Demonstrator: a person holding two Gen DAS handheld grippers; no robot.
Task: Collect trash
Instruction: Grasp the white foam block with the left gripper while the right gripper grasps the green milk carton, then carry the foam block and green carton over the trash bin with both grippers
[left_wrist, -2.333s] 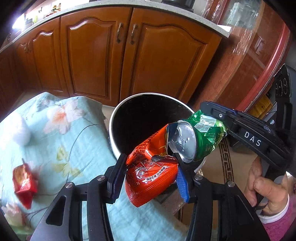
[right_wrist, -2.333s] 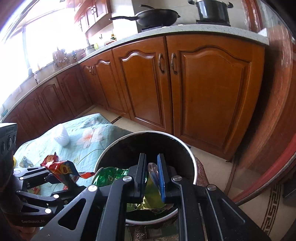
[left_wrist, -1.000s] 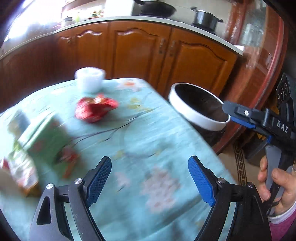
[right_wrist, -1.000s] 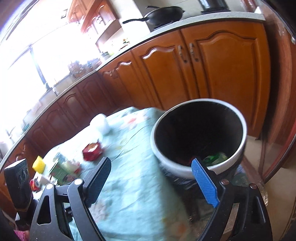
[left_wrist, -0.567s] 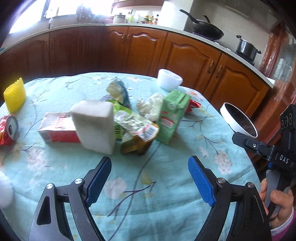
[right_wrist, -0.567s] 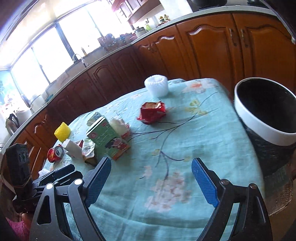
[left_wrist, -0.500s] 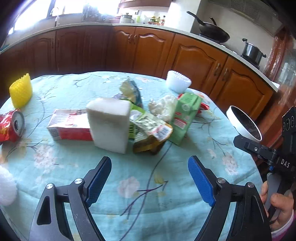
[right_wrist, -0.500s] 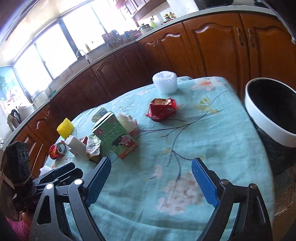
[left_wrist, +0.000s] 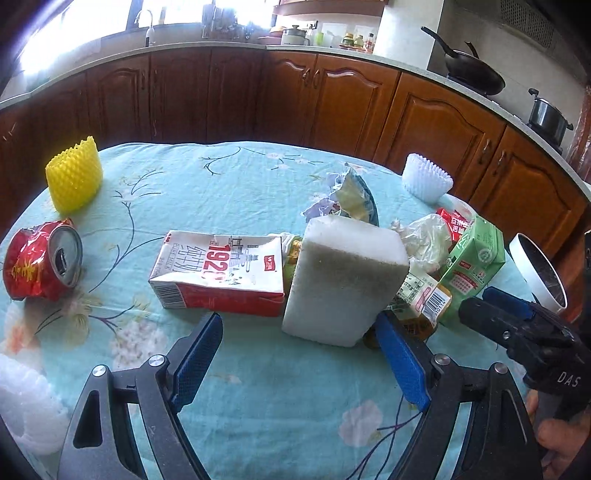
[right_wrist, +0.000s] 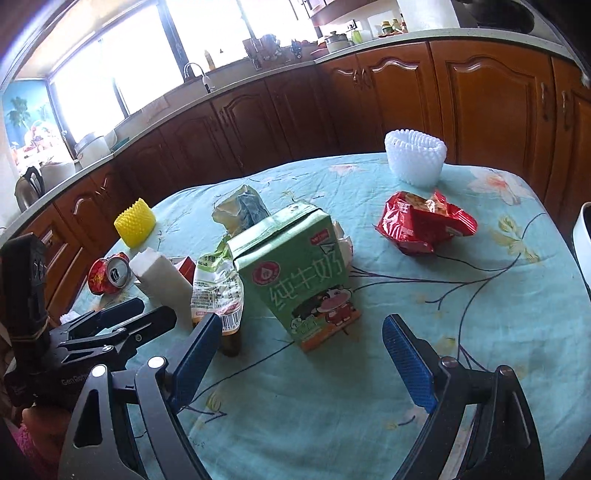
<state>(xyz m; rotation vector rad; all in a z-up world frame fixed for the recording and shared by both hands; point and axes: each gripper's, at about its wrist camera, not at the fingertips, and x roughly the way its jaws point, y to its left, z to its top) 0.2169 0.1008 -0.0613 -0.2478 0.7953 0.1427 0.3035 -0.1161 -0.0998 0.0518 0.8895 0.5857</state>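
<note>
— Both hand-held grippers were spread wide and carried nothing. The left hand-held gripper (left_wrist: 301, 356) hovered low over the surface (left_wrist: 229, 184), its blue pads framing a white foam block (left_wrist: 345, 280) at twelve o'clock.

— And the right hand-held gripper (right_wrist: 303, 354)?

— It hung above the teal floral cloth, with a green milk carton (right_wrist: 299, 273) standing upright dead ahead at twelve o'clock.

— How did the trash look?

— Bunched in the middle. A red-and-white milk carton (left_wrist: 221, 273) lay on its side, touching the foam block's left face. A bottle with a torn label (right_wrist: 221, 295) stood between the foam block and the green carton. Crumpled wrappers (left_wrist: 354, 199) sat behind them. In the right wrist view a red snack bag (right_wrist: 424, 221) lay apart at one o'clock, and a white foam fruit net (right_wrist: 415, 160) stood beyond it near the far edge.

— Anything toward the left?

— In the left wrist view, a crushed red can (left_wrist: 40, 262) lay at ten o'clock close to the surface's rim, and a yellow foam net (left_wrist: 74, 177) stood behind it.

— Room to move?

— Bare cloth lay under both hand-held grippers and around the snack bag. The white-rimmed bin (left_wrist: 535, 269) stood just off the surface's edge at three o'clock in the left view.
</note>
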